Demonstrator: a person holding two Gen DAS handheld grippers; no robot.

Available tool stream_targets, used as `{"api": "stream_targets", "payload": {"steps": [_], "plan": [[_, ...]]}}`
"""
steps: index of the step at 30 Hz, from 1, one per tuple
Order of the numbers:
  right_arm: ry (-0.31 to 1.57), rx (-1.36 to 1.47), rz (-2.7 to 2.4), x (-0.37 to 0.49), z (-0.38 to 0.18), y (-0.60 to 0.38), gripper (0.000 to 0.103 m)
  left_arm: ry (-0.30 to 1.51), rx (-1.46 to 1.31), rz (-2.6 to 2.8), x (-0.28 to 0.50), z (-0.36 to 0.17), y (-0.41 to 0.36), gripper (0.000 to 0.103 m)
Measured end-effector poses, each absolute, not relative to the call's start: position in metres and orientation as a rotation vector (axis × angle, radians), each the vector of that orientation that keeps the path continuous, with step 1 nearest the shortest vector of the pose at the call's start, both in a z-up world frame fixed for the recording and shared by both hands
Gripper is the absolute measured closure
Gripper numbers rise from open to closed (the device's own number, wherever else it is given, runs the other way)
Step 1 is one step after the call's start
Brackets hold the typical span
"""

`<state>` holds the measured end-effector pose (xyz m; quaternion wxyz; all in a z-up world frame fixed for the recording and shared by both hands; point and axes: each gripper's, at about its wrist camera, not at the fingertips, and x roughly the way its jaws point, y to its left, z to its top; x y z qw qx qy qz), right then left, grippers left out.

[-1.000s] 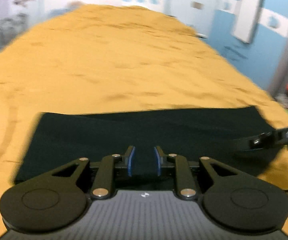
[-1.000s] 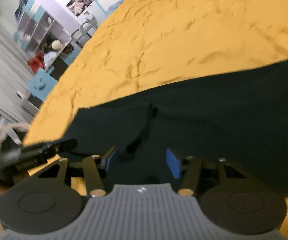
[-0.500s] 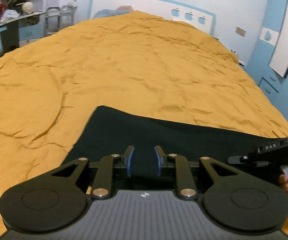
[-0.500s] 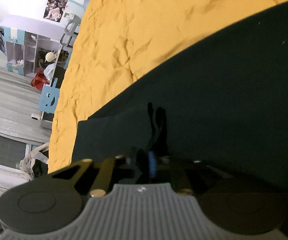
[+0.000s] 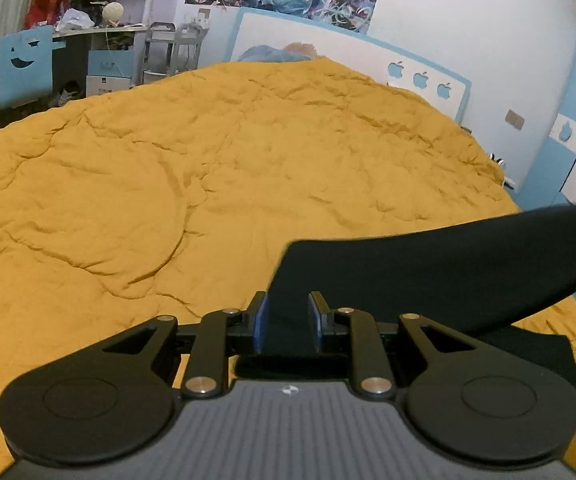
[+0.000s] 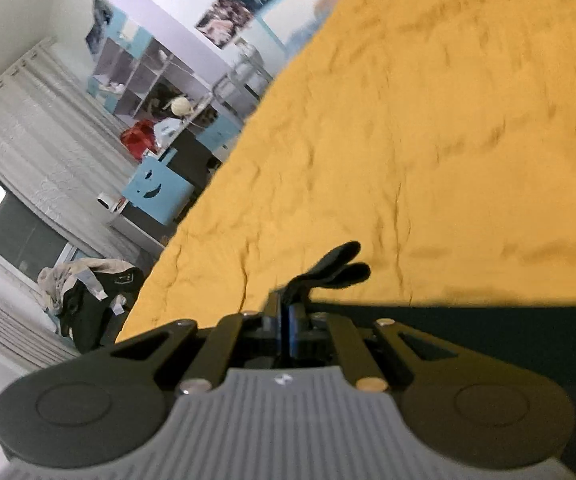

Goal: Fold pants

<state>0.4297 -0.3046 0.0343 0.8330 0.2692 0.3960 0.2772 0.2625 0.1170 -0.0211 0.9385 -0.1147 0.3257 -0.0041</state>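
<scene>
Both claws grip the pants, dark, matte, soft fabric, lifted off the orange bedspread along one edge and hanging as a smooth sheet between the two hands. A lower layer of the pants lies on the bedspread at the right of the left view.

Left gripper: jaws narrowly apart, blue pads pressing a thick bunch of cloth between them. Right gripper: jaws fully closed, pinching a thin edge; two small rounded flaps of fabric poke out past the tips.

Risks, as I judge them: the right pinch is on very little cloth, so a pull sideways could slip it out and drop that corner. Uneven height between hands would skew the fold line. The limp cloth may sag in the middle and land creased or doubled. Dragging the lower layer could bunch it on the wrinkly, quilted bedspread.

Bedspread is puffy, heavily creased, mustard-orange. Gripper bodies are hard black plastic with ribbed grey housing.
</scene>
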Motion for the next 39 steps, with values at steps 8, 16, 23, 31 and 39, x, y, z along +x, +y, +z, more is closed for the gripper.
{"api": "stream_targets", "payload": {"steps": [8,16,23,31,39], "plan": [[0.879,0.542,0.441,0.425,0.059,-0.418,0.103,0.702,-0.23,-0.092,0.281,-0.035,0.089,0.077],[1.01,0.647,0.216,0.42,-0.048,-0.521,0.103,0.796,-0.169,-0.135,0.311,-0.071,0.058,0.079],[1.069,0.634,0.14,0.421,-0.108,-0.538,0.103,0.865,-0.14,-0.117,0.322,-0.095,0.053,0.079],[1.062,0.435,0.13,0.418,-0.119,-0.517,0.103,0.889,-0.147,-0.093,0.327,-0.1,0.061,0.079],[1.029,0.493,0.094,0.41,-0.155,-0.523,0.103,0.904,-0.132,-0.086,0.326,-0.103,0.064,0.079]]}}
